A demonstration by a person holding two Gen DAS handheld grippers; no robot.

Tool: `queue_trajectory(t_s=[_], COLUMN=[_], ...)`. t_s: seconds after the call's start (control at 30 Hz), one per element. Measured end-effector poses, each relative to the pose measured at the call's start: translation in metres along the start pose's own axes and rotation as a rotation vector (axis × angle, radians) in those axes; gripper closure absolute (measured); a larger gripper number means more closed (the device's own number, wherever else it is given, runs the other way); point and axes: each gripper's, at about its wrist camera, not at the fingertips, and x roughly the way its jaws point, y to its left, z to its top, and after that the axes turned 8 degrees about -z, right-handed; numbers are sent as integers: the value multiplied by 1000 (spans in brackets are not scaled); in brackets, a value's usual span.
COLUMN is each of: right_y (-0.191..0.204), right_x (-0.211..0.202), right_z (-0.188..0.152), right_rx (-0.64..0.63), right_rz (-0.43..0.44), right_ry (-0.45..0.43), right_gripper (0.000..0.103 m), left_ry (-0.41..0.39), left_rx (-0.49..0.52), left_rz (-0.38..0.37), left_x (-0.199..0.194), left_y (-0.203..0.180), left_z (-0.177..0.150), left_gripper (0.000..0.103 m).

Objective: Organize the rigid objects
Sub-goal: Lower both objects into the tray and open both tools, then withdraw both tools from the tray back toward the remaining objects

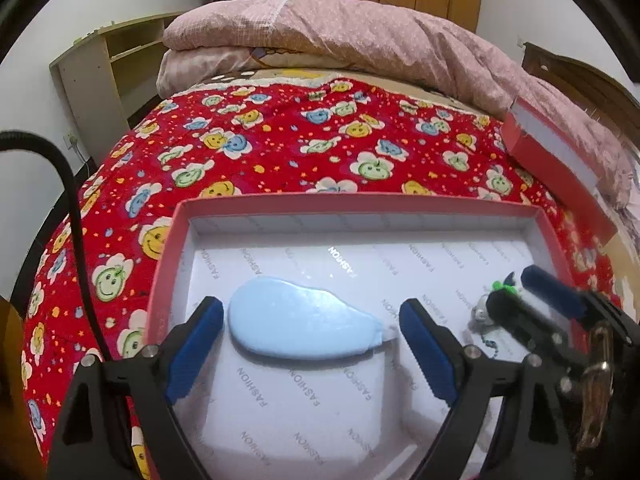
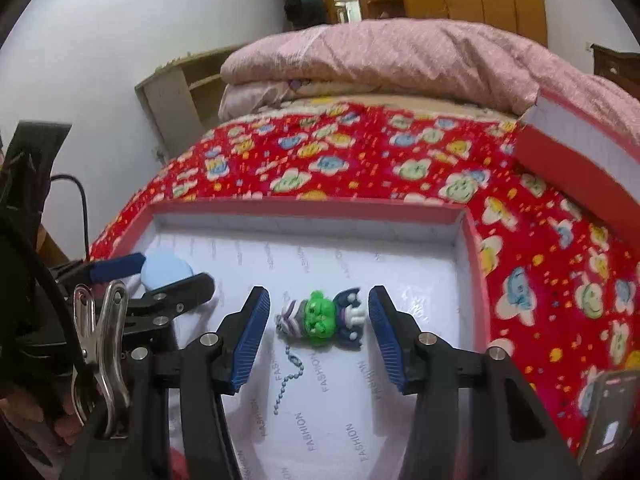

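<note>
My left gripper [image 1: 310, 324] is wide open around the blue case [image 1: 300, 326] lying in the red box [image 1: 164, 268], not touching it. My right gripper [image 2: 319, 322] is open around the green toy [image 2: 320, 316] in the same box

Box [image 1: 168, 248] on bed [image 1: 280, 152]; in it: pad [image 1: 300, 320] left, figure [image 2: 324, 318] right.
</note>
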Motion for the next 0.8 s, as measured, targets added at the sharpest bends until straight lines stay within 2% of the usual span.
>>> queue_trajectory(t_s=[0.2,0.47,0.8], right_y=[-3,4,11], right_x=[-15,-56,-111], right_z=[5,7,-3], right_rx=[17,4,15], right_rz=[11,9,49], right_ry=[-20,-101,-134], right_gripper=[49,49,49], left_ry=[-42,-76,-106], left_rx=[5,26,56], left_rz=[-8,-17,-17], left_x=[-23,-57,-104], left_y=[-3,-17,-34], left_z=[2,-5,-30], left_gripper=[10,11,11])
